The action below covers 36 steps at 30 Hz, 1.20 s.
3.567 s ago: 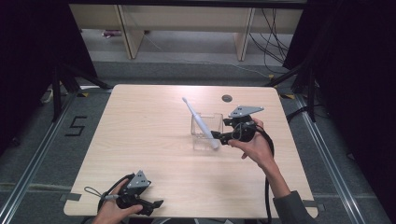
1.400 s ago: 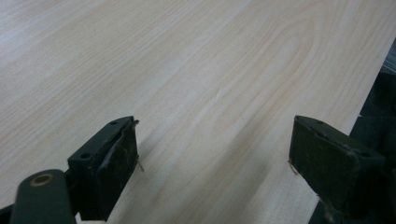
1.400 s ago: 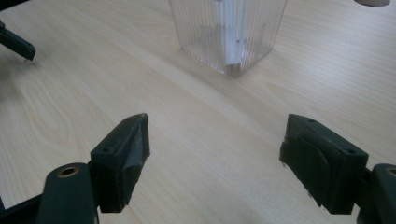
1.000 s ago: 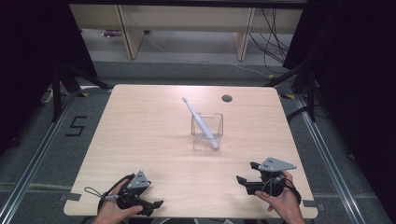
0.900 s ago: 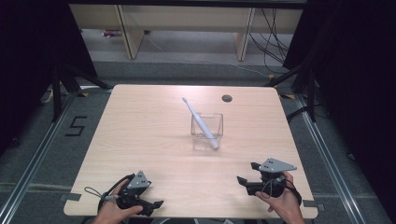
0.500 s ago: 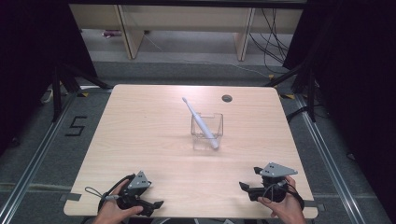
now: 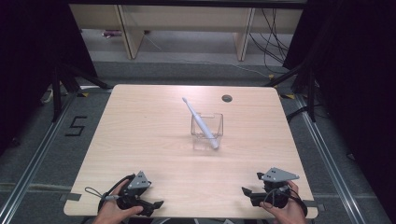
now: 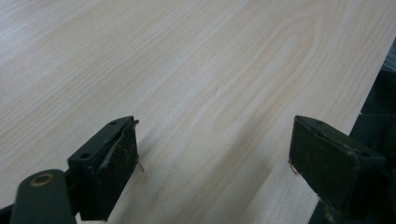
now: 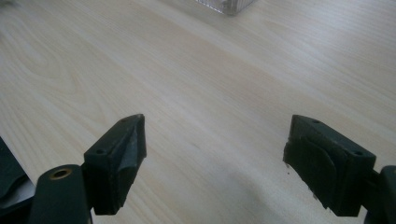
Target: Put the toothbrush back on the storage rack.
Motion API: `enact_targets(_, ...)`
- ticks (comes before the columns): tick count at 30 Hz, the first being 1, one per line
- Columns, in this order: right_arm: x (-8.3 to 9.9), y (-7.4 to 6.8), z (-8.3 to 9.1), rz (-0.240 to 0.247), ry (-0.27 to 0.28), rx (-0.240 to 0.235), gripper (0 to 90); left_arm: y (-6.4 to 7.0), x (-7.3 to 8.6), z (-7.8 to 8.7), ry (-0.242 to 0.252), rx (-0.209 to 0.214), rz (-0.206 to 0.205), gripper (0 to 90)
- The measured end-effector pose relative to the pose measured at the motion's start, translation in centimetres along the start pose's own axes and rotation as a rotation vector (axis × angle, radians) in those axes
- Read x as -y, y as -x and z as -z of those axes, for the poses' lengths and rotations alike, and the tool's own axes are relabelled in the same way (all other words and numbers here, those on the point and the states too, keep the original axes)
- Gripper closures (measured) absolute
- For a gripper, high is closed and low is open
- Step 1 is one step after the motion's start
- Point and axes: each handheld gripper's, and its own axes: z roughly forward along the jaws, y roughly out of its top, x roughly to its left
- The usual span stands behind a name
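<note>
White toothbrush [image 7: 201, 124], clear cup [image 7: 207, 132], light wood-grain table [image 7: 140, 130], blk grippers [image 7: 252, 192]

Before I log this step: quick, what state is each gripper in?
Left gripper: open, holding nothing, above the light wooden table.
Right gripper: open, holding nothing.

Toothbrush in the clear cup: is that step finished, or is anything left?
Looks done: the toothbrush leans in the clear cup, head sticking out. Nothing is in hand; the left claw and right claw sit open near the table's front edge. Nothing obvious remains.
</note>
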Motion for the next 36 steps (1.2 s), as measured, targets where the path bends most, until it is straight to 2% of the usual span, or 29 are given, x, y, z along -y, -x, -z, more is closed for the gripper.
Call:
enact_targets(1, 0.1, 0.1, 0.0, 0.024, 0.019, 0.015, 20.5, 0.0, 0.0, 0.0, 0.000, 0.002, -0.002, 14.8)
enact_targets(2, 0.1, -0.1, 0.1, -0.009, -0.002, 0.004, 20.2, 0.0, 0.0, 0.0, 0.000, 0.002, -0.003, 14.8)
enact_targets(3, 0.2, 0.0, 0.1, 0.005, 0.005, 0.003, 20.0, 0.0, 0.0, 0.0, 0.001, 0.002, -0.002, 14.9)
enact_targets(4, 0.3, -0.2, 0.2, -0.019, -0.007, 0.003, 19.9, 0.0, 0.0, 0.0, 0.000, 0.002, -0.002, 14.9)
enact_targets(9, 0.6, -0.1, 0.3, -0.012, -0.014, -0.007, 19.6, 0.1, 0.0, 0.0, -0.002, 0.000, 0.008, 14.8)
enact_targets(10, 0.7, 0.0, 0.3, 0.006, -0.005, 0.010, 19.6, 0.0, 0.0, 0.0, -0.001, 0.001, -0.003, 14.8)
enact_targets(11, 0.8, -0.1, 0.4, -0.013, -0.022, 0.003, 19.6, 0.0, 0.0, 0.0, -0.001, 0.001, -0.001, 14.8)
enact_targets(12, 0.9, 0.0, 0.5, 0.007, -0.012, 0.016, 19.5, 0.0, 0.0, 0.0, -0.001, 0.001, -0.001, 14.8)
enact_targets(13, 0.9, 0.0, 0.5, 0.007, -0.012, 0.016, 19.5, 0.0, 0.0, 0.0, -0.001, 0.001, -0.001, 14.8)
enact_targets(14, 0.9, -0.3, 0.7, -0.033, -0.023, 0.016, 19.5, 0.0, 0.0, 0.0, -0.004, -0.001, -0.002, 14.9)
enact_targets(15, 0.9, -0.3, 0.7, -0.033, -0.023, 0.016, 19.5, 0.0, 0.0, 0.0, -0.004, -0.001, -0.002, 14.9)
enact_targets(18, 1.1, -0.2, 0.9, -0.004, -0.012, 0.026, 19.5, 0.0, 0.0, 0.0, -0.005, -0.003, -0.004, 14.8)
enact_targets(21, 1.2, -0.3, 0.9, -0.022, -0.018, 0.000, 18.7, 0.0, 0.0, 0.0, -0.003, -0.001, -0.004, 14.9)
enact_targets(22, 1.3, -0.3, 0.8, 0.006, -0.019, 0.001, 18.1, -0.1, 0.0, 0.0, -0.005, -0.004, -0.005, 14.9)
enact_targets(23, 1.3, -0.3, 0.8, 0.006, -0.019, 0.001, 18.1, -0.1, 0.0, 0.0, -0.005, -0.004, -0.005, 14.9)
enact_targets(24, 1.4, -0.5, 0.9, 0.001, -0.024, 0.030, 18.4, -0.1, 0.0, 0.0, -0.001, -0.001, -0.004, 14.9)
enact_targets(27, 1.5, -0.6, 0.9, -0.004, -0.019, 0.039, 18.3, -0.1, 0.0, 0.0, -0.003, -0.001, -0.004, 14.8)
enact_targets(28, 1.6, -0.5, 0.9, 0.020, -0.018, 0.034, 18.2, 0.0, 0.0, 0.0, -0.002, -0.002, -0.005, 14.9)
enact_targets(29, 1.6, -0.5, 0.9, 0.020, -0.018, 0.034, 18.2, 0.0, 0.0, 0.0, -0.002, -0.002, -0.005, 14.8)
enact_targets(30, 1.6, -0.6, 1.1, -0.002, -0.031, 0.032, 18.2, 0.0, 0.0, 0.0, -0.002, -0.002, -0.005, 14.8)
enact_targets(34, 1.8, -0.5, 1.1, 0.029, -0.023, 0.035, 18.2, -0.1, 0.0, 0.0, -0.004, -0.003, -0.005, 14.9)
enact_targets(36, 1.8, -0.6, 1.1, 0.012, -0.032, 0.033, 18.2, -0.1, 0.0, 0.0, -0.003, -0.002, -0.005, 14.9)
